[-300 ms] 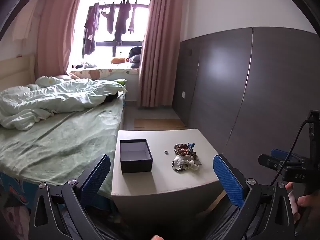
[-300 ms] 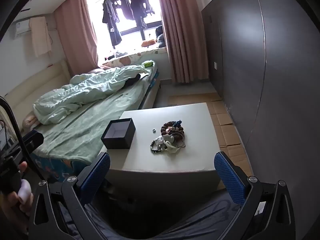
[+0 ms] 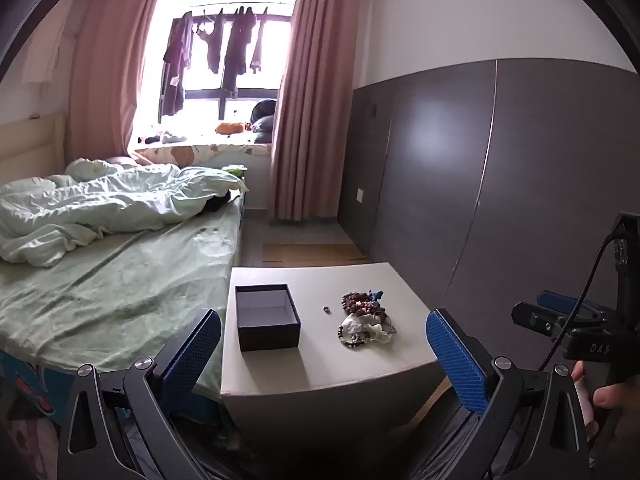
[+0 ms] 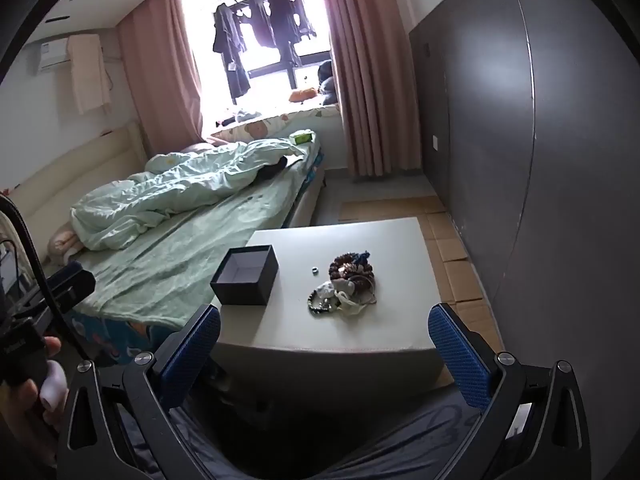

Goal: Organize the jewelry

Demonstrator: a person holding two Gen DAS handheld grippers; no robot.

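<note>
An open black box (image 3: 267, 317) (image 4: 245, 277) stands on the left part of a low white table (image 3: 328, 368) (image 4: 360, 332). To its right lies a heap of beaded bracelets and other jewelry (image 3: 366, 319) (image 4: 347, 287), with a small ring (image 3: 327, 309) (image 4: 315, 270) between heap and box. My left gripper (image 3: 323, 354) and my right gripper (image 4: 324, 350) both hang short of the table's near edge, jaws wide open with nothing between them. The right gripper (image 3: 560, 316) also shows at the right edge of the left wrist view.
A bed with a green sheet and rumpled quilt (image 3: 100, 240) (image 4: 180, 216) touches the table's left side. A dark panelled wall (image 3: 500, 184) (image 4: 540, 160) runs along the right. Cardboard sheets (image 4: 448, 240) cover the floor beside the table. A hand (image 4: 24, 392) holds the left gripper's handle.
Both views show the table from a slightly higher angle than before, the right one more so; the objects have stayed put and both grippers have stayed wide open.
</note>
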